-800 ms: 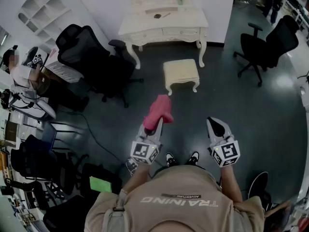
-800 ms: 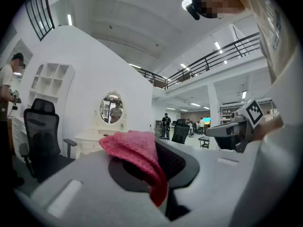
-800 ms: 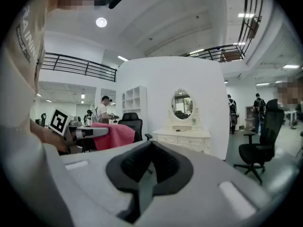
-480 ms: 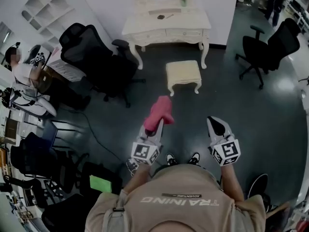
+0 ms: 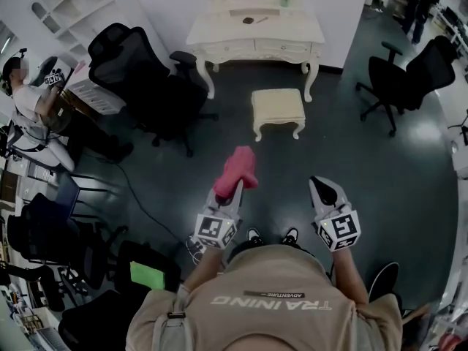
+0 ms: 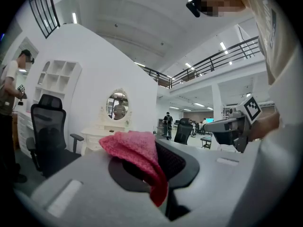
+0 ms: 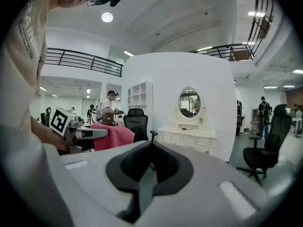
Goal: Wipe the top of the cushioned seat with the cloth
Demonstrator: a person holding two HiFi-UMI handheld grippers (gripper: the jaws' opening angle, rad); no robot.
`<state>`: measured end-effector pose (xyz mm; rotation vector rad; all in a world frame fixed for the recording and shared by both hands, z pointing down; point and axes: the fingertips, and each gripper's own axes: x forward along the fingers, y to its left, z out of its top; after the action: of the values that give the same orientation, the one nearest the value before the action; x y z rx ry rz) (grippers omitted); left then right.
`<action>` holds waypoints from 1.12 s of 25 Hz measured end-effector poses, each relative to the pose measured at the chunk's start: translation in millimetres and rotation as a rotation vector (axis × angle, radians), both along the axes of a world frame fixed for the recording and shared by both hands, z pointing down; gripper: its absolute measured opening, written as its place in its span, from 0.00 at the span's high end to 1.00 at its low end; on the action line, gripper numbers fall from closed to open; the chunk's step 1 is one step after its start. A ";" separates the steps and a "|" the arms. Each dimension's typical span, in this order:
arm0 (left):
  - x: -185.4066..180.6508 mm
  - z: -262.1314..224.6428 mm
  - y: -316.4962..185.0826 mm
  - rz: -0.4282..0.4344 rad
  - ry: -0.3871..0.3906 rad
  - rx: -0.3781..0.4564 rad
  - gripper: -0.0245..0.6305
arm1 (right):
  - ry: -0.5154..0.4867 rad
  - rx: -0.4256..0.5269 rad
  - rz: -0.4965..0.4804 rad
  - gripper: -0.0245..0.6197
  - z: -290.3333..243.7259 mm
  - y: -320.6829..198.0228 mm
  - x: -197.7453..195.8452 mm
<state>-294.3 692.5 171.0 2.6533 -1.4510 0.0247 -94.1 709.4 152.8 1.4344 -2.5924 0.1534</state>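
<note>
The cushioned seat (image 5: 278,105) is a cream stool on the dark floor, in front of a white dressing table (image 5: 256,31). My left gripper (image 5: 235,187) is shut on a pink cloth (image 5: 236,167), well short of the stool and held in the air. In the left gripper view the pink cloth (image 6: 137,150) drapes over the closed jaws of my left gripper (image 6: 158,150). My right gripper (image 5: 322,186) is beside it on the right, shut with nothing held. The right gripper view shows my right gripper (image 7: 150,146) with its jaws together and the pink cloth (image 7: 112,136) off to the left.
Black office chairs stand at the left (image 5: 142,79) and at the right (image 5: 409,68) of the stool. A person (image 5: 33,104) sits at a desk on the far left. A cable (image 5: 135,196) runs over the floor on my left. My feet (image 5: 270,236) are just behind the grippers.
Almost nothing has changed: the view has shifted slightly and the person at the far left has moved a little. Both grippers hold their places, with the cloth still in the left one.
</note>
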 end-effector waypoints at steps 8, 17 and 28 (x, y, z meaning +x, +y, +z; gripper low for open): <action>-13.0 18.6 -26.0 0.070 0.026 -0.027 0.90 | 0.019 -0.027 0.066 0.96 5.9 -11.7 -19.1; -16.9 17.7 -46.9 0.142 0.039 -0.036 0.90 | -0.021 -0.024 0.141 0.96 9.1 -26.2 -38.0; 14.7 13.7 -86.3 0.124 -0.005 -0.043 0.90 | -0.053 -0.036 0.130 0.96 19.9 -71.8 0.3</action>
<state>-279.6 606.2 184.6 2.7057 -1.2698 0.0726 -93.8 637.6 172.6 1.6069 -2.5235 0.2577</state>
